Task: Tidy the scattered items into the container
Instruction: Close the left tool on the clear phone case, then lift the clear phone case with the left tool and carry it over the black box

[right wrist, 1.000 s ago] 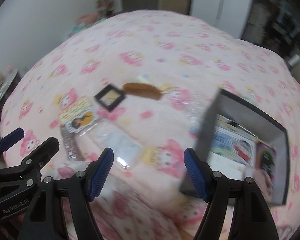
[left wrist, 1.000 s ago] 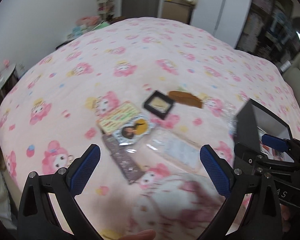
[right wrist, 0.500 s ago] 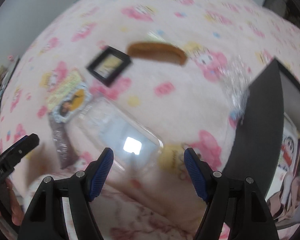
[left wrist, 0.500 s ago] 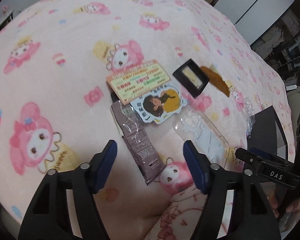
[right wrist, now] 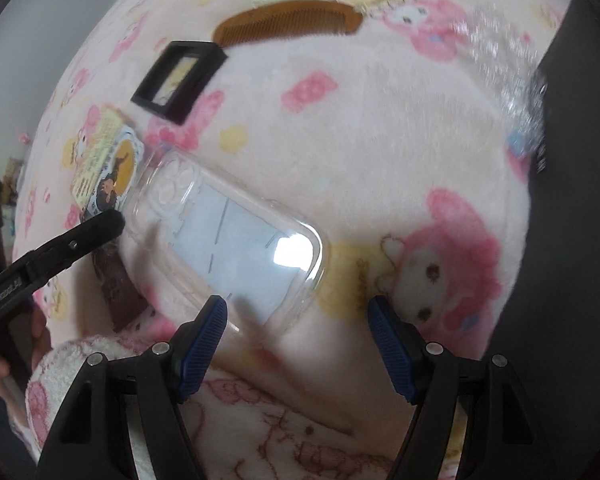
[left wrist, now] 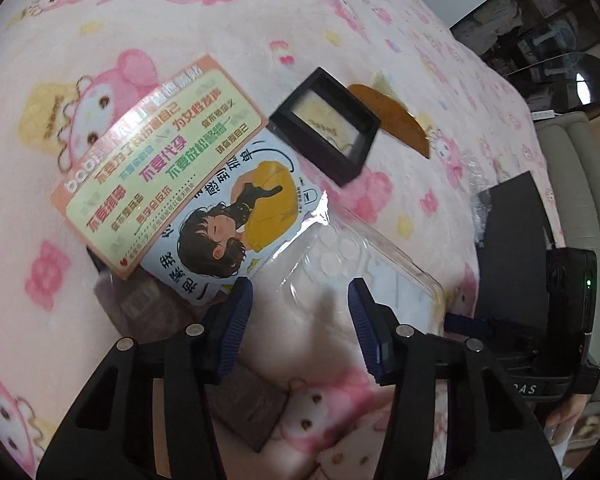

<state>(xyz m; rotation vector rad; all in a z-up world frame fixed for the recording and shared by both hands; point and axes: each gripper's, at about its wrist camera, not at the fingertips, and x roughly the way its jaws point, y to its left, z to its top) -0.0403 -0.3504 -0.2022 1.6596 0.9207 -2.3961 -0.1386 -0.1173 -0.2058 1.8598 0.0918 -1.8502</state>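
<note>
Both claws low over the scattered items, none yet lifted.
Left gripper (left wrist: 300, 312) and right gripper (right wrist: 296, 332) gape empty beside the clear phone case (right wrist: 228, 236); cards (left wrist: 160, 184), frame (left wrist: 326, 128) and comb (right wrist: 288, 26) remain on the blanket (right wrist: 380, 160), box (left wrist: 512, 248) alongside.

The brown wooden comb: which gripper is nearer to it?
Hard to call. The comb lies well beyond both the right gripper and the left gripper, past the clear phone case.
</note>
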